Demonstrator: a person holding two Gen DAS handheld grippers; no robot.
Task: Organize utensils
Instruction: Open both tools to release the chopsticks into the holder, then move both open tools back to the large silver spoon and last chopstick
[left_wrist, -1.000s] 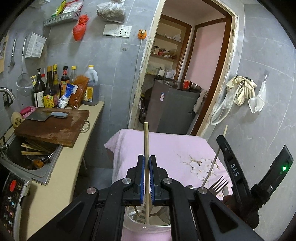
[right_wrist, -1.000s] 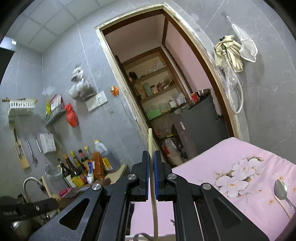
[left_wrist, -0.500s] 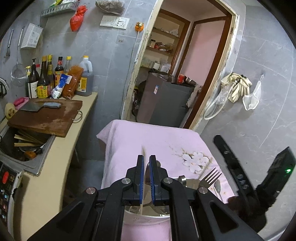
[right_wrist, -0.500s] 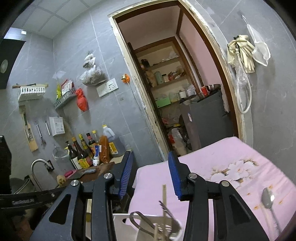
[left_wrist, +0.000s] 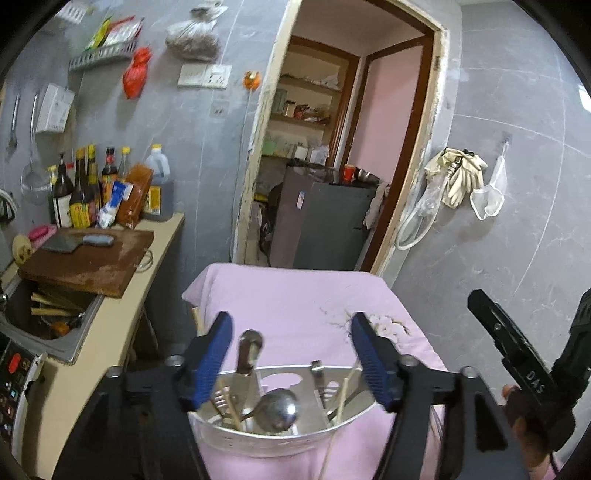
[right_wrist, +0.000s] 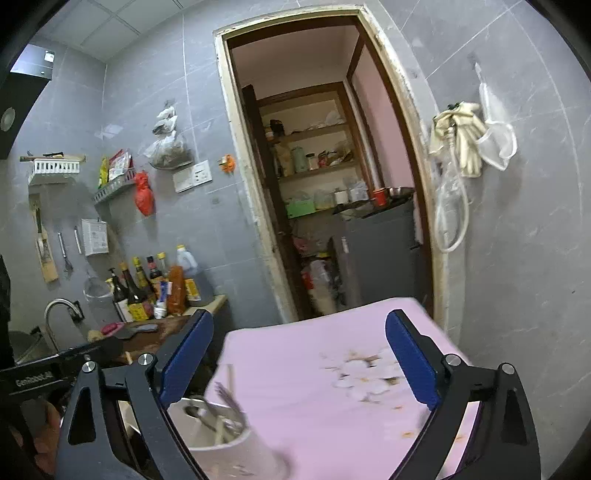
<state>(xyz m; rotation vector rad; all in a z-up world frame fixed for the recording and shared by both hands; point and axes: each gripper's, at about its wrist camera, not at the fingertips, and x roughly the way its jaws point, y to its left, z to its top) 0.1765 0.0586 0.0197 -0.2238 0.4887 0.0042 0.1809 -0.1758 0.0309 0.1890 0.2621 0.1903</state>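
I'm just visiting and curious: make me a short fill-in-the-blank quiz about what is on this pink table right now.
1. The utensil holder stands on a ____ cloth.
2. The round-bowled utensil inside the holder is a ____.
3. The pads on the left gripper fingers are coloured ____.
4. The chopsticks rest ____ the holder.

Missing words: pink; spoon; blue; inside

Grey tiled walls (left_wrist: 517, 92), open doorway (left_wrist: 351, 147)

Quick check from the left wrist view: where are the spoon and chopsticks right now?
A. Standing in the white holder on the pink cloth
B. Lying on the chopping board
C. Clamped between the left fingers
A: the spoon and chopsticks stand inside the white holder on the pink cloth.
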